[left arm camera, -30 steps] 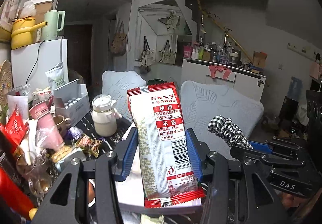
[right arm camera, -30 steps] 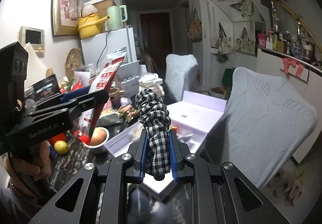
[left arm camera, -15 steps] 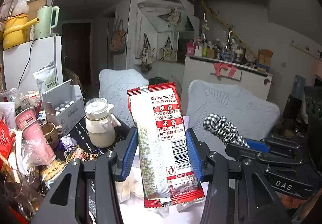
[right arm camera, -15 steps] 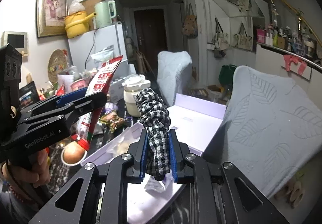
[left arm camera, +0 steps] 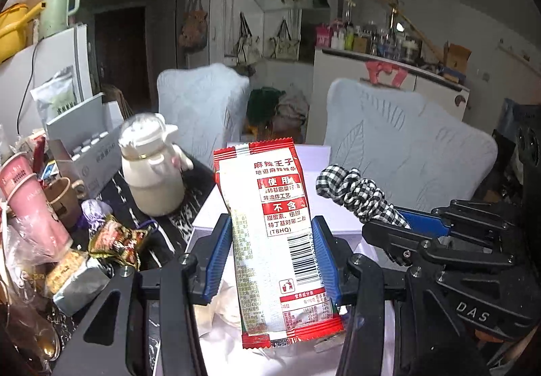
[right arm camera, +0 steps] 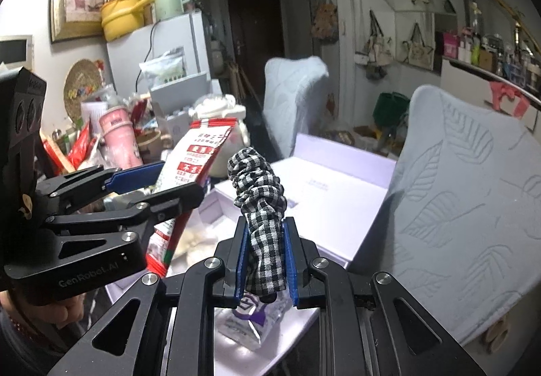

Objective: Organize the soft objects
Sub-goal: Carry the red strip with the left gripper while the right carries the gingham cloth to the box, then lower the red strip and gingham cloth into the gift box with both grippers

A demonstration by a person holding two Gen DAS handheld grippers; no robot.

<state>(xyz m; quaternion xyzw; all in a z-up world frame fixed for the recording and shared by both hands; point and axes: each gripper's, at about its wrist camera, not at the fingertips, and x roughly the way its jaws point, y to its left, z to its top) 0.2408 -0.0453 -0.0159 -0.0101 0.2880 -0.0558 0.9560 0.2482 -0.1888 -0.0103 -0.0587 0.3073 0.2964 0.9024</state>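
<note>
My left gripper point(left arm camera: 270, 254) is shut on a red and white snack packet point(left arm camera: 274, 241), held upright above an open white box point(left arm camera: 341, 207). My right gripper point(right arm camera: 265, 261) is shut on a black and white checked scrunchie point(right arm camera: 260, 203), also over the box point(right arm camera: 324, 207). The scrunchie point(left arm camera: 355, 195) and the right gripper point(left arm camera: 382, 224) show at the right in the left wrist view. The packet point(right arm camera: 192, 180) and the left gripper point(right arm camera: 165, 180) show at the left in the right wrist view. A small clear purple-printed pouch point(right arm camera: 250, 318) lies in the box under my right gripper.
A cream teapot point(left arm camera: 152, 173) stands on the dark table left of the box. A pink cup point(left arm camera: 30, 207), wrapped snacks point(left arm camera: 115, 241) and other clutter crowd the left side. Two pale blue covered chairs point(left arm camera: 405, 153) stand behind the table.
Both grippers have moved forward and down over the open box, still holding the packet and the scrunchie. The view tilted lower, so the box interior and the pouch show now.
</note>
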